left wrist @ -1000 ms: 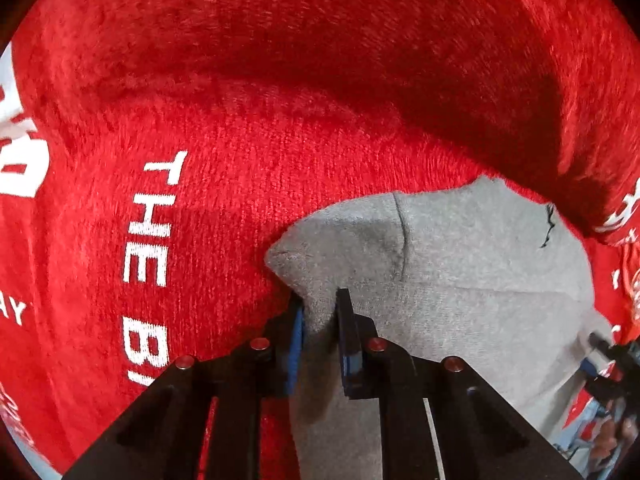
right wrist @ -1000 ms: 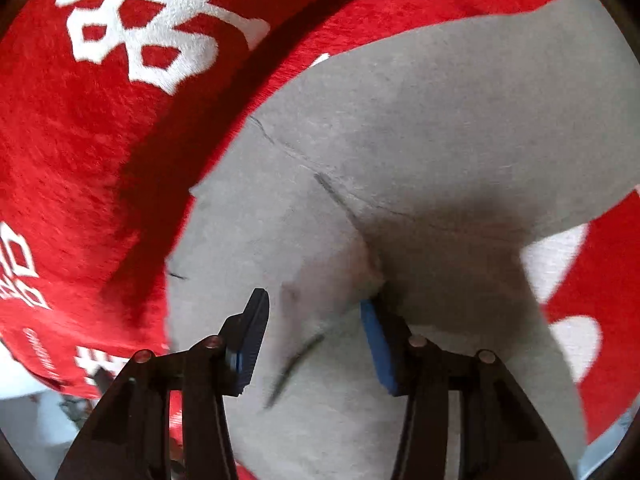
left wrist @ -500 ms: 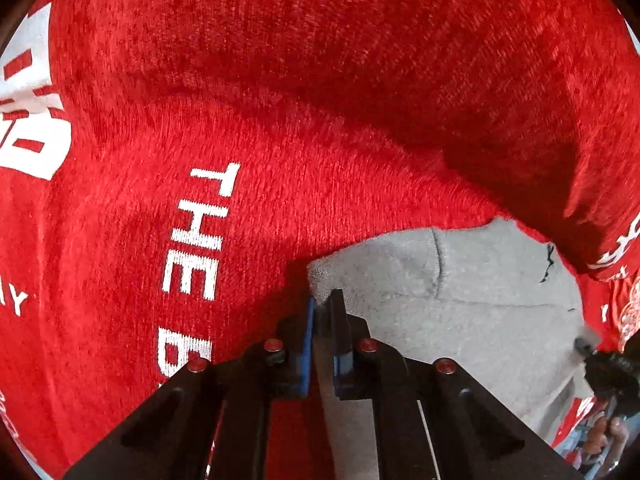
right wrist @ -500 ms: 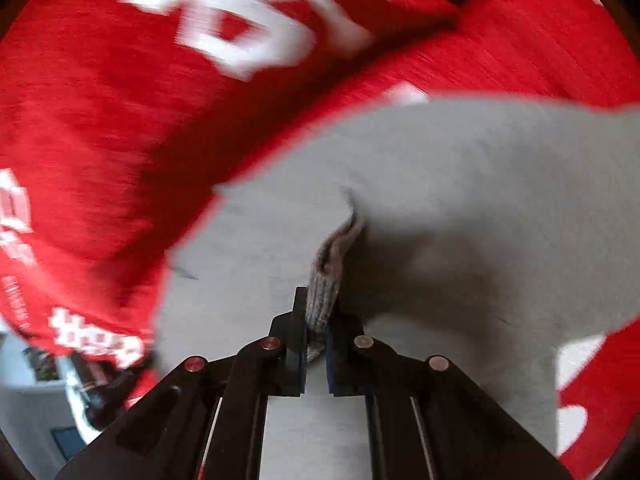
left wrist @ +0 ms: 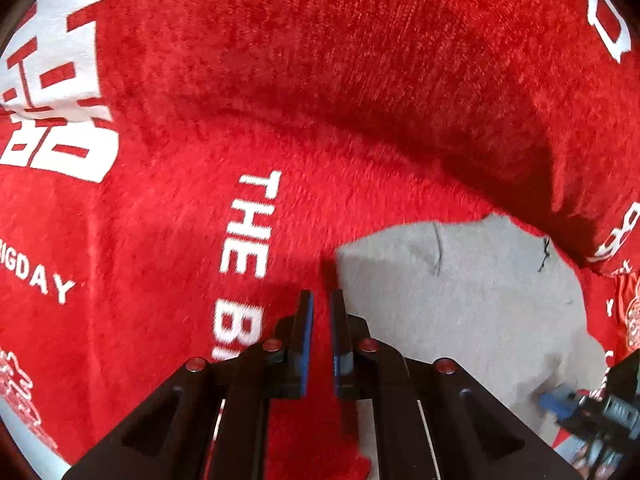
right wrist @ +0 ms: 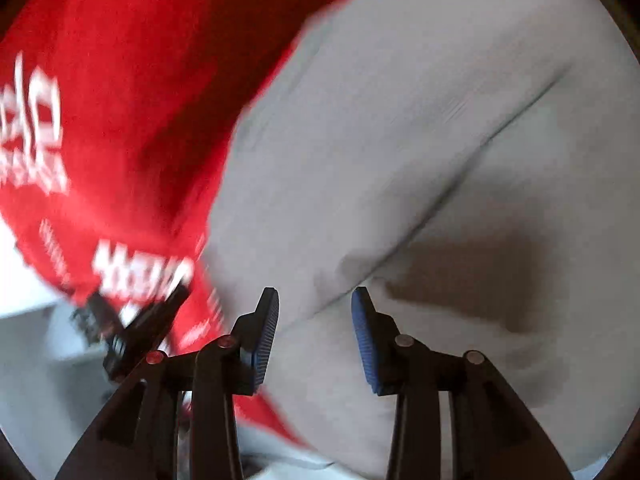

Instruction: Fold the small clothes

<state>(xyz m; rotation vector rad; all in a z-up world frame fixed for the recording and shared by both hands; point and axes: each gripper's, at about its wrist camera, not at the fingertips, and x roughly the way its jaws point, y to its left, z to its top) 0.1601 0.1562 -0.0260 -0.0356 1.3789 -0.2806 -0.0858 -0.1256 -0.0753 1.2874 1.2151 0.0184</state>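
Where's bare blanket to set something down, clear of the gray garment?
Bare blanket lies left of the garment, around the white lettering, up to the raised fold. Crowded over the garment: the right gripper hovers there, jaws opening, nothing between them.

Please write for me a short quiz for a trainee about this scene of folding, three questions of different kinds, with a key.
1. True or false: the grey garment lies on a red cloth with white lettering.
2. Whose jaws stand wider apart? A: left gripper. B: right gripper.
3. Fill in: the white word printed just beyond the left gripper reads ___.

Key: 1 true; 2 B; 3 THE.
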